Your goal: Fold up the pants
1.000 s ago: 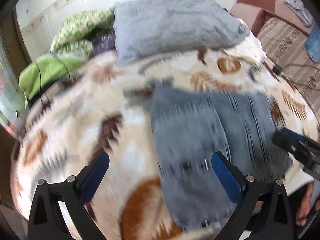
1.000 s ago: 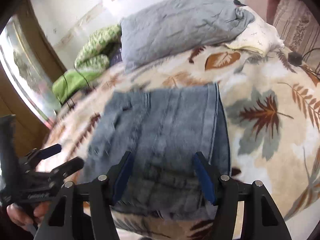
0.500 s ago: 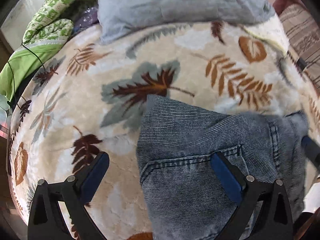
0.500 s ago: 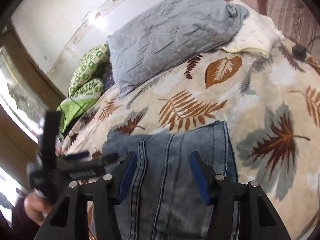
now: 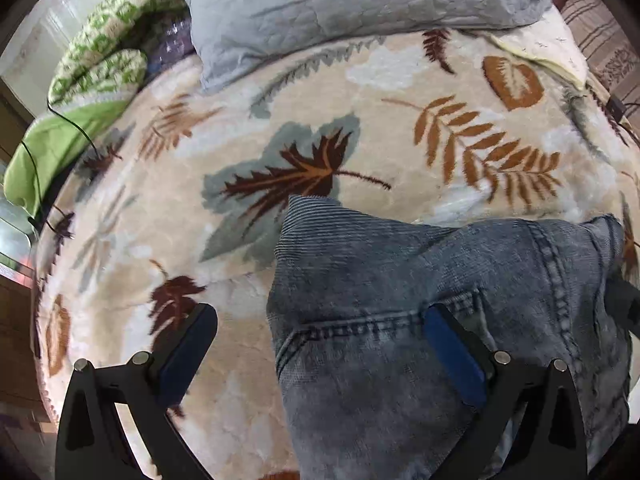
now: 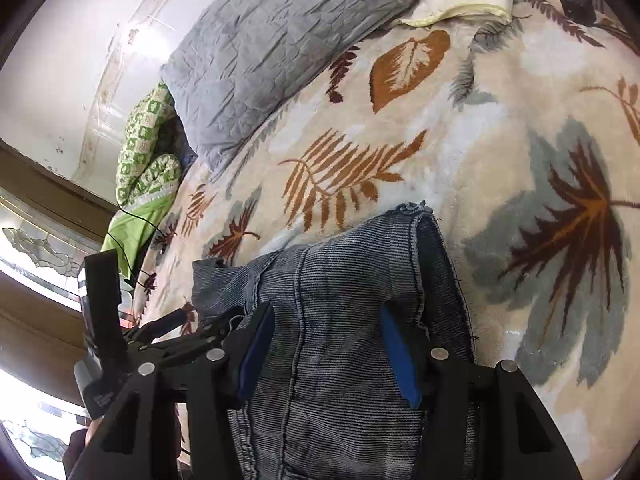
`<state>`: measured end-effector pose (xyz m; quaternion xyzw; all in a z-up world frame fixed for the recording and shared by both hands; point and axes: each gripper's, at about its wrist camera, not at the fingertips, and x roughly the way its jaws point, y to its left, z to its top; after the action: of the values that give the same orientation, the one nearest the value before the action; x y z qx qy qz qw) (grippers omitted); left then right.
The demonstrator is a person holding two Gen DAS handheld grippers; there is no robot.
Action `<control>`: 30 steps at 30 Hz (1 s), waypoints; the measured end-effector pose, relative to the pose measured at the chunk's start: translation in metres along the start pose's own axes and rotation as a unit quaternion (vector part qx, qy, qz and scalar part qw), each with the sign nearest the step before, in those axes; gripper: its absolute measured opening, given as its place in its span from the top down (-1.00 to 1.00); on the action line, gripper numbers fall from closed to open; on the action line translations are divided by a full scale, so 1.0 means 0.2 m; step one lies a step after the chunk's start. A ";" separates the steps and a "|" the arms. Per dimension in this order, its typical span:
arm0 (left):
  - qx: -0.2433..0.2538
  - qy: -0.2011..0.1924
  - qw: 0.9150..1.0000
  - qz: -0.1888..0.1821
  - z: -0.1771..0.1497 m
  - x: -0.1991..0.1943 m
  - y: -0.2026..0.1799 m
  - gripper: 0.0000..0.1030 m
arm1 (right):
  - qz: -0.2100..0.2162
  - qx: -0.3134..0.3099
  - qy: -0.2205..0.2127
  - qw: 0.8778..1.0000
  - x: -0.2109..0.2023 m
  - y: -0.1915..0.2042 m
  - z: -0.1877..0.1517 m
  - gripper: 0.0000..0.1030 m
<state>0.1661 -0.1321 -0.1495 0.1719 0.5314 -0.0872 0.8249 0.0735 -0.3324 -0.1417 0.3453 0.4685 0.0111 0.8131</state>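
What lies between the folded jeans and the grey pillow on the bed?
In both wrist views, only bare leaf-patterned blanket separates the jeans from the grey pillow.

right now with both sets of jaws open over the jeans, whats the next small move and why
Probably lower the left gripper and close on the jeans edge between its jaws: both grippers are open and grip nothing, the right gripper over the denim.
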 end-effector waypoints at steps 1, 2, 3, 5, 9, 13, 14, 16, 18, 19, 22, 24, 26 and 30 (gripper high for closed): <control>-0.001 -0.006 1.000 -0.004 -0.01 -0.04 0.01 -1.00 | 0.001 -0.004 -0.007 1.000 -0.02 0.01 0.00 -0.14; -0.004 -0.016 1.000 -0.007 -0.01 -0.08 0.01 -1.00 | -0.001 -0.011 -0.015 1.000 -0.05 0.02 -0.01 -0.14; -0.005 -0.028 1.000 -0.008 -0.03 -0.13 0.02 -1.00 | -0.002 -0.019 -0.025 0.999 -0.07 0.03 -0.01 -0.14; -0.003 -0.046 0.999 -0.011 -0.05 -0.23 0.02 -1.00 | 0.000 -0.028 -0.039 0.999 -0.11 0.05 -0.01 -0.14; 0.007 -0.076 0.997 -0.026 -0.16 -0.39 0.01 -1.00 | 0.017 -0.022 -0.047 0.999 -0.16 0.05 -0.01 -0.14; 0.022 -0.080 0.996 -0.035 -0.30 -0.46 -0.01 -1.00 | 0.024 -0.017 -0.040 0.999 -0.16 0.06 -0.03 -0.14; 0.024 -0.079 0.996 -0.036 -0.32 -0.46 -0.01 -1.00 | 0.027 -0.015 -0.034 0.999 -0.16 0.06 -0.03 -0.14; 0.025 -0.078 0.996 -0.035 -0.39 -0.46 -0.02 -1.00 | 0.029 -0.014 -0.027 0.999 -0.15 0.07 -0.04 -0.14; 0.031 -0.070 0.996 -0.035 -0.45 -0.44 -0.03 -1.00 | 0.028 -0.016 -0.022 0.999 -0.13 0.07 -0.05 -0.14; 0.038 -0.061 0.997 -0.038 -0.47 -0.41 -0.04 -1.00 | 0.028 -0.018 -0.018 0.999 -0.13 0.08 -0.06 -0.14; 0.046 -0.042 0.998 -0.025 -0.50 -0.31 -0.08 -1.00 | 0.017 -0.016 0.001 1.000 -0.08 0.07 -0.07 -0.14; 0.047 -0.029 0.998 -0.024 -0.51 -0.24 -0.09 -1.00 | 0.010 -0.011 0.015 1.000 -0.04 0.06 -0.08 -0.14; 0.036 -0.021 0.999 -0.031 -0.51 -0.20 -0.10 -1.00 | 0.001 -0.016 0.021 1.000 -0.01 0.06 -0.08 -0.14; 0.032 -0.022 0.998 -0.045 -0.51 -0.19 -0.08 -1.00 | -0.015 -0.035 0.025 0.999 0.03 0.06 -0.10 -0.15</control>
<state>0.0585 -0.1097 -0.1559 0.1720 0.5174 -0.1449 0.8256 0.0656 -0.3103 -0.1456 0.3090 0.4931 0.0238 0.8129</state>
